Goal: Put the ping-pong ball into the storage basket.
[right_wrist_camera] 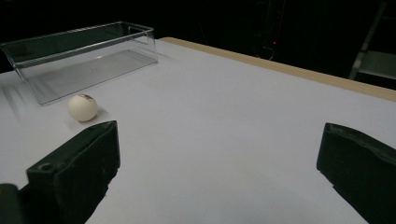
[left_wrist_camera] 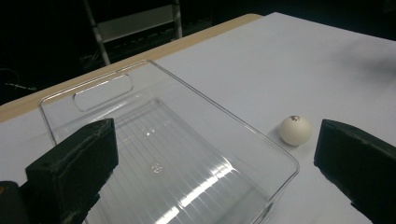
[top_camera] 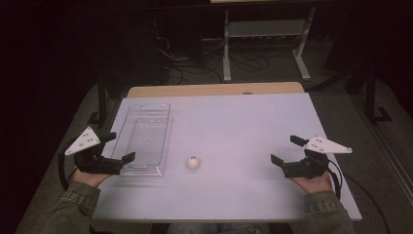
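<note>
A small white ball (top_camera: pixel 193 163) with a dark mark on top rests on the white table (top_camera: pixel 234 126), just right of a clear plastic bin (top_camera: pixel 145 138). The bin (left_wrist_camera: pixel 159 154) is empty and lies lengthwise at the table's left. My left gripper (top_camera: pixel 120 147) is open at the bin's near left corner, its jaws straddling that end; the ball (left_wrist_camera: pixel 295 130) sits beyond the bin's right wall. My right gripper (top_camera: pixel 286 151) is open near the table's right edge, nothing between its jaws. From there the ball (right_wrist_camera: pixel 82 107) lies ahead to the left, in front of the bin (right_wrist_camera: pixel 79 56).
A wooden table edge (top_camera: pixel 214 89) runs behind the white surface. Beyond it stand a metal shelf frame (top_camera: pixel 265 34) and cables on a dark floor. The person's sleeves (top_camera: pixel 78 207) come in at the bottom corners.
</note>
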